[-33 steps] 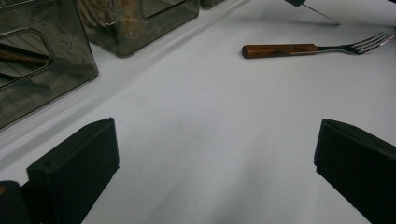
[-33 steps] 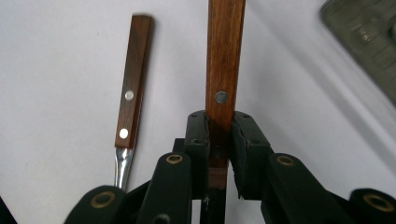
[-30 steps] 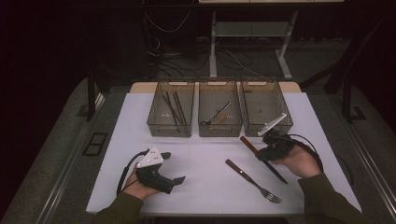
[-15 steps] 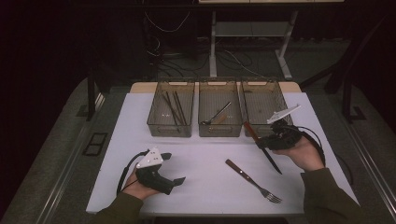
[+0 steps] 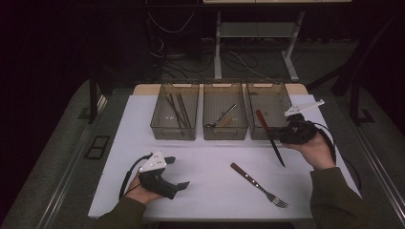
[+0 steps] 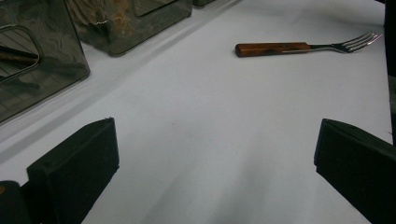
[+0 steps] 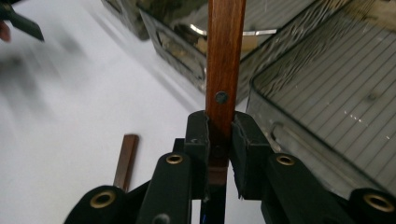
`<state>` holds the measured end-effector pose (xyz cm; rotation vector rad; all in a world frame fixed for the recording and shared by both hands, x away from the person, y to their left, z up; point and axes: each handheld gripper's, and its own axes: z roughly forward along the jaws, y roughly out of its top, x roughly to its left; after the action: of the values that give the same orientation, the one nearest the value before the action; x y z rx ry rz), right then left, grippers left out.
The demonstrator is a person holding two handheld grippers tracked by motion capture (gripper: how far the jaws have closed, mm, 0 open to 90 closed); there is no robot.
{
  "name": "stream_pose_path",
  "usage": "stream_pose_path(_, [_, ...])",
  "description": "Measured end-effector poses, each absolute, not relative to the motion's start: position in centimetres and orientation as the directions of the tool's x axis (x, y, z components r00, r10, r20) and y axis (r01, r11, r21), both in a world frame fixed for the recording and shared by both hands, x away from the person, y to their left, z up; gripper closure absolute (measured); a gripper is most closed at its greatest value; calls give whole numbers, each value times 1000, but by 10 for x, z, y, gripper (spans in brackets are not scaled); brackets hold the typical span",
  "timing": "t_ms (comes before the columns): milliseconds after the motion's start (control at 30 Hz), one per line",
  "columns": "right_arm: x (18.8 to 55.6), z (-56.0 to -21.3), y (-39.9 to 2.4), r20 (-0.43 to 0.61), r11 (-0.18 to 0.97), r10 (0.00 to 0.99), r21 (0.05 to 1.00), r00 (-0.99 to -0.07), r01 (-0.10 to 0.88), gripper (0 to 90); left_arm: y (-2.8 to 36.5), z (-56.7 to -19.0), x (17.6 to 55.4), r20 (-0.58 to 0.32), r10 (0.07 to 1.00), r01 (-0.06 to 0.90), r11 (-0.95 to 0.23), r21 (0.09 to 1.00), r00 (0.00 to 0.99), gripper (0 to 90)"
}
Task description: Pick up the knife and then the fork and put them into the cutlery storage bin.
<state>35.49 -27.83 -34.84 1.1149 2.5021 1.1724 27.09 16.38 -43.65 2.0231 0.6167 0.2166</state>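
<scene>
Beside the right bin [image 5: 268, 108], my right hand-held gripper [image 5: 279, 135] pinches the knife [image 5: 267, 133] above the surface [image 5: 210, 162]; left hand-held gripper [image 5: 177, 172] rests spread, well left of the fork [image 5: 258, 184].

A white table [image 5: 210, 191] stands lit in an otherwise dark room. The floor [image 5: 57, 157] around it is grey, with a small dark grate [image 5: 97, 146] set in it at the left. Beyond the far edge, loose cables [image 5: 167, 57] lie near the pale legs of another table [image 5: 218, 43].
</scene>
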Motion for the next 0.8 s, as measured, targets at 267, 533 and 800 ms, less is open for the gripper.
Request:
stream_pose_path(267, [363, -333, -284, 138, 379, 707, 753, -693, 537, 777, 164, -436, 271, -101, 505, 334, -396, 855, 857, 0])
stream_pose_path(533, [376, -313, -289, 106, 359, 733, 778, -672, 515, 777, 164, -437, 271, -104, 508, 335, -387, 859, 855, 0])
stream_pose_path(800, [391, -291, -297, 91, 325, 763, 802, -640, 501, 777, 164, -437, 272, -108, 508, 337, -385, 859, 855, 0])
